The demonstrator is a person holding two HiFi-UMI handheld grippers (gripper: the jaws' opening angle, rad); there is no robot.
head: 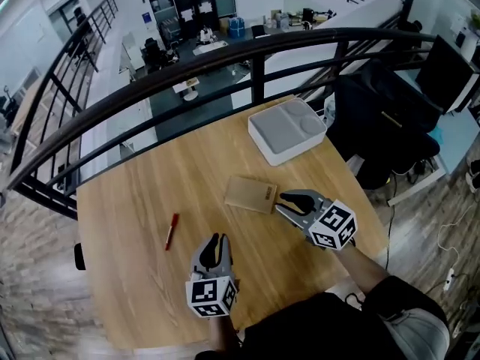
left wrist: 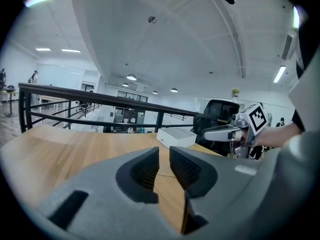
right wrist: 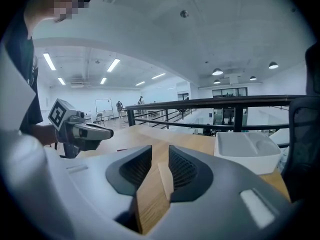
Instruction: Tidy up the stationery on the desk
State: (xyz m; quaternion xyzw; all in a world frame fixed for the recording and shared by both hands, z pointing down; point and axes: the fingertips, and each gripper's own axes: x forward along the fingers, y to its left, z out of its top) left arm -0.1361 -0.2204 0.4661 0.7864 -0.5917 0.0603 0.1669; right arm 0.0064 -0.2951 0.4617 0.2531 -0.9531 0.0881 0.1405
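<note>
Left tongs (head: 218, 240) hover narrowly parted and empty near the tabletop's (head: 135, 201) 6 o'clock edge, the red pen (head: 172, 231) at their 10 o'clock. Right tongs (head: 282, 202), a little parted, sit at the brown notebook's (head: 251, 194) 3 o'clock edge without pinching it. Closing on so thin a lip may just push the notebook toward 9 o'clock, or lift it skewed and drop it short of the white tray (head: 270, 137) at 1 o'clock.

Grey left hand-held gripper (head: 217, 240), right hand-held gripper (head: 280, 201), black-and-white marker cubes (head: 211, 295), dark clothing (head: 300, 328).
</note>
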